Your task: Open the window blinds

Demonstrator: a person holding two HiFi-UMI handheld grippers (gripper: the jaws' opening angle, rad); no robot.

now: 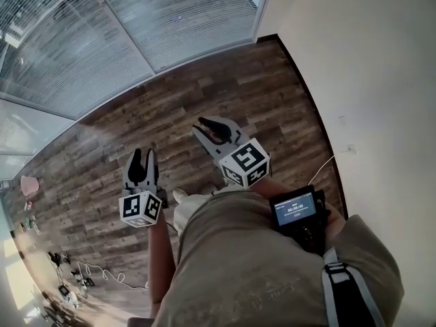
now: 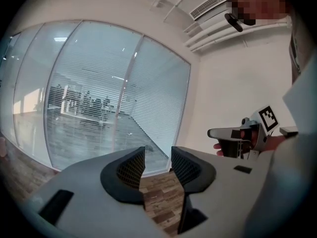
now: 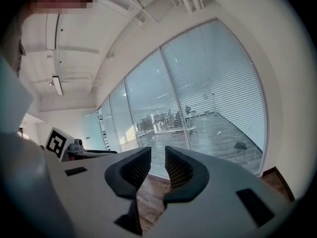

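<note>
Brown wood floor [image 1: 204, 94] lies below me. My left claw [image 2: 157, 158] and right claw [image 3: 157, 156] both stand spread and empty. The blinds [image 1: 191, 12] hang over the far windows [image 1: 126, 33], well apart from both claws.

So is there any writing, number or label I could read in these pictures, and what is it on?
Nothing reads clearly.
Small screen at the person's waist: a line of light digits, too small to read.
Left marker cube and right marker cube: black-and-white square patterns, no words.
Shirt: faint marks, too blurred to read.
</note>
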